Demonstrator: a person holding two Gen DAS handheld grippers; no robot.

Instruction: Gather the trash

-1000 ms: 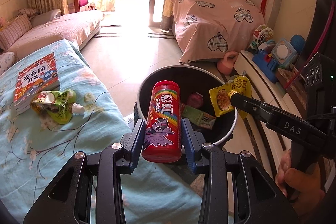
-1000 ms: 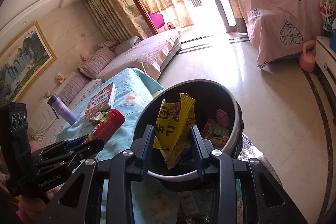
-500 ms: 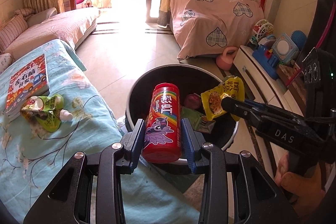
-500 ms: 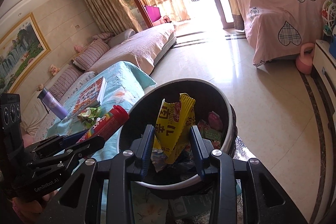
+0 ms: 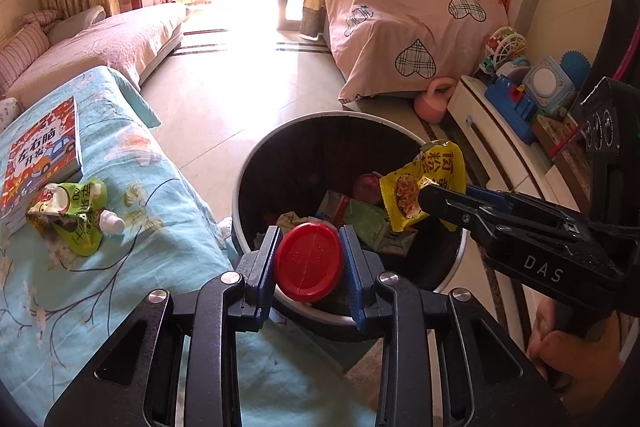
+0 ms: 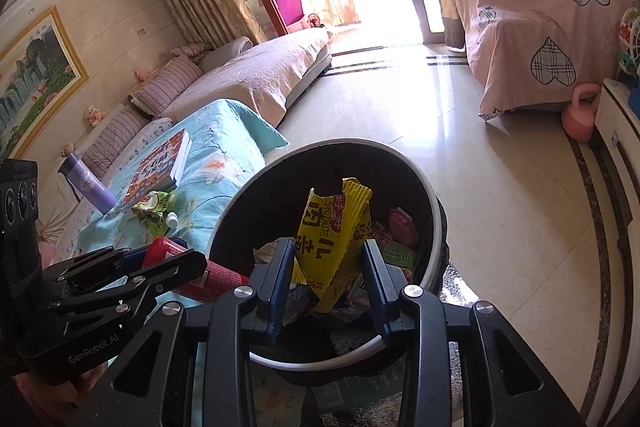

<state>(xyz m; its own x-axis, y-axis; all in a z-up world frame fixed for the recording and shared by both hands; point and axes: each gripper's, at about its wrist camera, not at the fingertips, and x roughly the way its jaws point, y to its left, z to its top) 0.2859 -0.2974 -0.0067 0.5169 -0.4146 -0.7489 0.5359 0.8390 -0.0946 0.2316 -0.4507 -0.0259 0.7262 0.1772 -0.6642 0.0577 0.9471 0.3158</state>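
Both grippers hung over the bin (image 5: 256,183), at the drop-off step: the left gripper (image 5: 309,261), jaws closing, clamped the red can (image 5: 309,262), and the right gripper (image 6: 325,277) pinched the yellow wrapper (image 6: 332,227). Next, each jaw needed to open above the bin's mouth. Since a second before, the can had tipped lid-first toward the camera, and both hands had edged nearer the bin.

The bin (image 5: 256,183) mouth is open above, its bottom crowded with wrappers (image 5: 360,223).
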